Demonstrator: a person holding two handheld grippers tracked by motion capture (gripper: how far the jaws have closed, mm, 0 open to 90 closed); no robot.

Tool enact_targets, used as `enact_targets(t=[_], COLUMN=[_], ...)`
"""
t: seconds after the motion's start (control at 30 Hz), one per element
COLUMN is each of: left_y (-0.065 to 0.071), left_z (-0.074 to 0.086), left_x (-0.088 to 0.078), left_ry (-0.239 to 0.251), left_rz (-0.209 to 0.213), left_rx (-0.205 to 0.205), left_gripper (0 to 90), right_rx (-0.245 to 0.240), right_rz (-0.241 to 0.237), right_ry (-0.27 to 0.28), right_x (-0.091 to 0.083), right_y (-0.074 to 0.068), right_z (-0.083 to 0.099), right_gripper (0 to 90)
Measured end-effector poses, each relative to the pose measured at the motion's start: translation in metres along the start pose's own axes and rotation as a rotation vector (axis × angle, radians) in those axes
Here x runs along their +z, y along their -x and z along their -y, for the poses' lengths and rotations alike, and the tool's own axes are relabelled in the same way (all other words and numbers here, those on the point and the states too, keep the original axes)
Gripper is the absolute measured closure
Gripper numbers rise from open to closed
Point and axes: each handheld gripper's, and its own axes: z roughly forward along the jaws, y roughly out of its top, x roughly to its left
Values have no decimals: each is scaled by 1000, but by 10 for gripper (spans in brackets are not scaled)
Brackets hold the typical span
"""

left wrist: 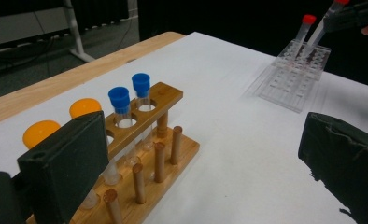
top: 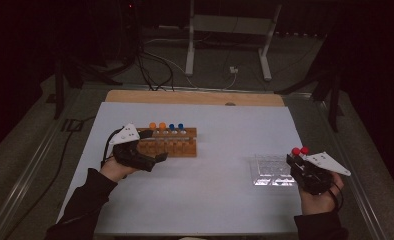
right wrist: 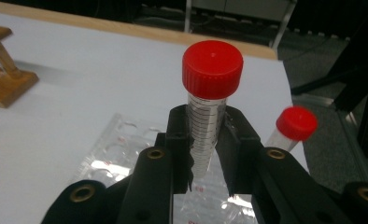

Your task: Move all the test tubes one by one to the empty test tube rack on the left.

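— Jaws on the right gripper (right wrist: 205,154) clamp a red-capped tube (right wrist: 209,112) over the clear rack (top: 272,170); left gripper (left wrist: 196,163) gapes empty.

— So one red tube (right wrist: 292,128) stands racked — four wait in the wooden rack (top: 169,142) across the bench?

— Seems so.

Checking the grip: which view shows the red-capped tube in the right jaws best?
Right gripper view: the held tube sits close up, clamped between the jaws. High view shows its red cap, tiny. Left gripper view shows it far off.
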Motion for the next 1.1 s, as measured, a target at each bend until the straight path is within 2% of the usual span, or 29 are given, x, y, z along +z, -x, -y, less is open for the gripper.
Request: enact_targets(t=[0.03,0.13,0.37,0.6,0.87,1.1], left_y=[1,3,12,23,38,53], left_z=[-1,-4,-10,-17,-27,-33], left_x=[0,0,4,10,25,43], left_ry=[1,4,4,5,-6,-18], left_rz=[3,10,44,102,172,241], left_rx=[1,11,18,26,45,67], left_gripper=[25,25,25,25,28,88], right_rx=[-7,-14,-81,-132,-192,-225], right_rz=[3,-38,-155,-269,-379,-462], right_ry=[13,43,69,29,-15,-40], right_x=[-3,-10,-12,6,20,29], right_y=[-2,-9,-42,-73,-106,-130], right_z=[-2,-10,-25,-25,-23,-21], right_gripper=[749,749,749,749,749,749])
